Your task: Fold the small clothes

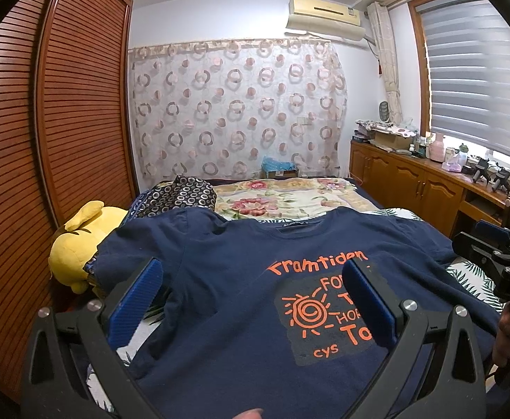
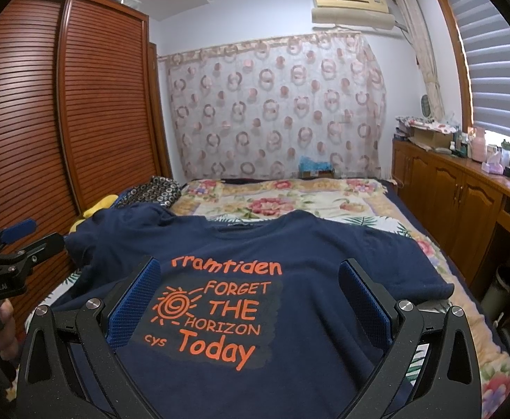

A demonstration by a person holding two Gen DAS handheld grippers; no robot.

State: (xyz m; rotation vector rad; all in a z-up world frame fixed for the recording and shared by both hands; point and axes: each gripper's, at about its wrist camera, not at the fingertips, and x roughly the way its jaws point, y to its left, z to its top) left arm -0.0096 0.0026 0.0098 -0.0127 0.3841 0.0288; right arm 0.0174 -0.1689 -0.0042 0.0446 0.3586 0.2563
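Note:
A navy T-shirt (image 1: pixel 227 289) with orange print lies spread face up on the bed, collar away from me; the right wrist view shows the same T-shirt (image 2: pixel 307 255). My left gripper (image 1: pixel 253 281) hovers open above its left half, blue pads wide apart, nothing between them. My right gripper (image 2: pixel 249 279) is open over the printed chest, also holding nothing. Each gripper shows in the other's view: the right gripper (image 1: pixel 492 244) at the right edge, the left gripper (image 2: pixel 17 237) at the left edge, each held by a hand.
A yellow plush toy (image 1: pixel 80 241) sits at the shirt's left, against the slatted wardrobe (image 1: pixel 63 122). A floral blanket (image 2: pixel 283 199) and a dark patterned cloth (image 1: pixel 185 195) lie beyond the collar. Wooden cabinets (image 2: pixel 464 195) with clutter line the right side.

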